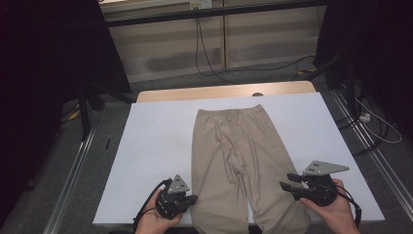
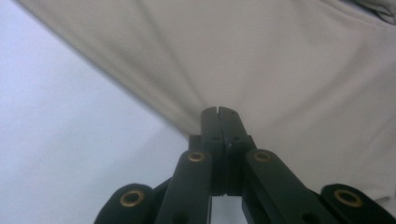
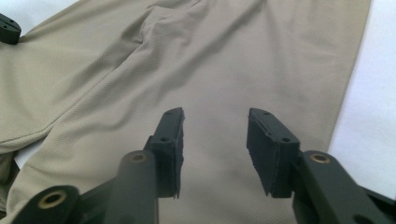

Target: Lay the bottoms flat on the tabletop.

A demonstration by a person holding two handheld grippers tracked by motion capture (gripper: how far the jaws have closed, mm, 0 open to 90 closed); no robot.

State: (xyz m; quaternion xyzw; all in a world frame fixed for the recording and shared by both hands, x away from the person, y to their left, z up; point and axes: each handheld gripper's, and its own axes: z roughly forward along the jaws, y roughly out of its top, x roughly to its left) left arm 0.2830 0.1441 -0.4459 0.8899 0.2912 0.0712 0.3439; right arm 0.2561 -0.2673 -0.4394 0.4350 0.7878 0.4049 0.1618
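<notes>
Trousers [image 1: 238,161]: beige pair lying flat on the white counter [image 1: 156,146], between my two hands.
Long axis: runs away from me, waistband at the far end, both legs pointing toward me and hanging off the near edge.
Left gripper [image 1: 191,199]: I see its fingers [image 2: 219,123] closed, tips at the outer edge of the left trouser leg; whether fabric is pinched, I cannot tell.
Right gripper [image 1: 286,181]: fingers [image 3: 170,140] apart above the right trouser leg, nothing between them.
Progress: I judge this an early stage; the garment is spread out, no fold made, the right-side grasp still to come.
</notes>
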